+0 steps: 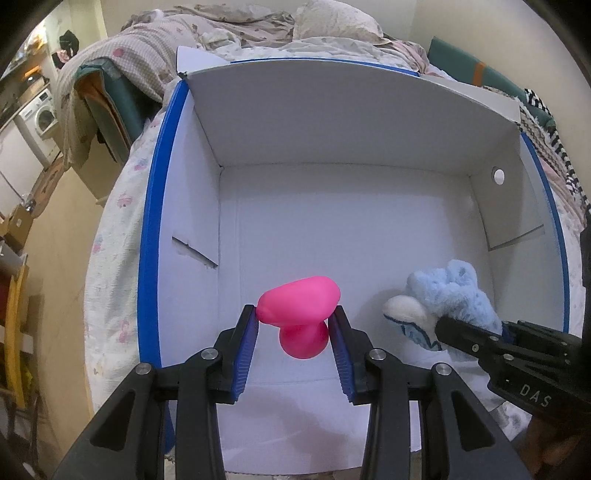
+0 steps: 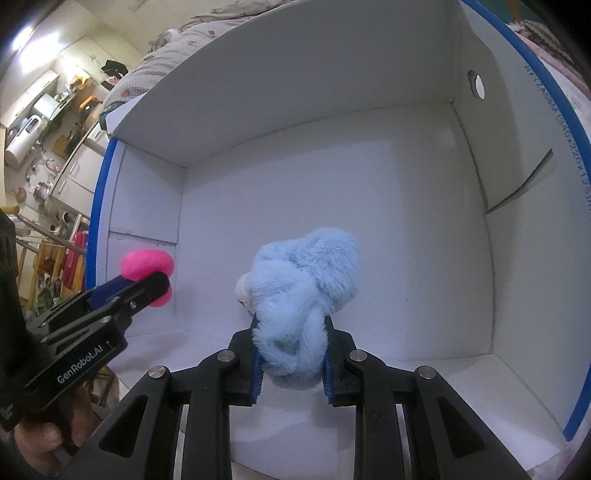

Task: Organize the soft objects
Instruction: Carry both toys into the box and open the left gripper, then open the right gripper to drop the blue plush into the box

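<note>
1. Pink soft toy (image 1: 297,315): rubbery, mushroom-like shape w/ wide top and round lower lobe. Clamped in left tool (image 1: 295,317), blue pads (image 1: 249,332) pressing both sides of the top. Hangs inside the box, clear of the floor, toward its left wall. Also seen from right wrist view (image 2: 147,263), gripped by left tool (image 2: 142,280) at far left.
2. Blue plush toy (image 2: 306,295): fluffy, light blue, w/ a white patch (image 1: 402,308) on one side. Right tool (image 2: 291,343) clenched on its lower part, fur bulging out past both pads. From left wrist view it sits at right (image 1: 454,291), right tool (image 1: 471,334) coming in from lower right. Whether the plush touches the box floor: can't tell.
3. A hand (image 2: 40,443) grips the left tool's handle, bottom-left corner of right wrist view.
4. Box (image 1: 332,229): white cardboard, blue tape along rims (image 1: 151,229), open top. Floor bare apart from the two toys held over it. Round hole (image 1: 498,175) in right wall; flap slits in both side walls.
5. Box rests on a bed (image 1: 110,236) w/ pale floral sheet. Beyond the far wall: rumpled blankets (image 1: 229,33) and a pillow (image 1: 336,20).
6. Far left bkgd: washing machine (image 1: 38,116) and cluttered kitchen counter (image 2: 44,122), blurry.
</note>
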`<state>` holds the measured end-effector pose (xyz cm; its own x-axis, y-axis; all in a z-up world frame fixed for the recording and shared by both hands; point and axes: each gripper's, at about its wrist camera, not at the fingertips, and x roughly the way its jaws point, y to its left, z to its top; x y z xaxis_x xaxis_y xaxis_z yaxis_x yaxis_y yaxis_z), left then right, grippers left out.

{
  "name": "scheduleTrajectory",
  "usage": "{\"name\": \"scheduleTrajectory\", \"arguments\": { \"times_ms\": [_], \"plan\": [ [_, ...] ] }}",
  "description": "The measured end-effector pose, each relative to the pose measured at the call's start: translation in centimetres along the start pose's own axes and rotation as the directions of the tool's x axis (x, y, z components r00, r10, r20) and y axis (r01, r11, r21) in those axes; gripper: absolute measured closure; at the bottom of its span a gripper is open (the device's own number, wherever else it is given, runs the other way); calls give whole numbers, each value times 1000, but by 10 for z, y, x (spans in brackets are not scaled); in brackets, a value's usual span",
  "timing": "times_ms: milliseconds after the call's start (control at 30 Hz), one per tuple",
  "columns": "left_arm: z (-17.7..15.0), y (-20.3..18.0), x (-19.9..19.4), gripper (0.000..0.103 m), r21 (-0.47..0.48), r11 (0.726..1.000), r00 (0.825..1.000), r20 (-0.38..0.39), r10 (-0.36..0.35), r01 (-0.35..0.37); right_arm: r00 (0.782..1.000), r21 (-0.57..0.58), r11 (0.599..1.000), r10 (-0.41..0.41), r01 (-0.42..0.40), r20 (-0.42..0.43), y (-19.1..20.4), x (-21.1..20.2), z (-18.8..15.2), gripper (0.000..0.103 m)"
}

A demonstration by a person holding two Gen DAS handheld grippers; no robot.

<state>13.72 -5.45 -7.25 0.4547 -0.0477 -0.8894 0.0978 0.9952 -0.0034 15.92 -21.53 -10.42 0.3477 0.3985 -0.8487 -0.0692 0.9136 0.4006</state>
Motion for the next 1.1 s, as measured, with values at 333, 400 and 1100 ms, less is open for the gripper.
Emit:
{"name": "scheduleTrajectory", "arguments": {
  "times_ms": [333, 400, 1100],
  "plan": [
    [-1, -2, 0, 67, -3, 1000, 1000, -5, 2, -2, 1000, 43, 999, 6, -7, 22, -10, -5, 0, 33],
    [-1, 0, 0, 67, -11, 1000, 1000, -11, -7, 7, 999, 46, 999, -9, 7, 44, -11, -9, 1, 28],
    [0, 9, -26, 37, -18, 1000, 998, 69, 6, -5, 985, 64, 998, -3, -8, 171, -7, -45, 6, 15]
  ]
}}
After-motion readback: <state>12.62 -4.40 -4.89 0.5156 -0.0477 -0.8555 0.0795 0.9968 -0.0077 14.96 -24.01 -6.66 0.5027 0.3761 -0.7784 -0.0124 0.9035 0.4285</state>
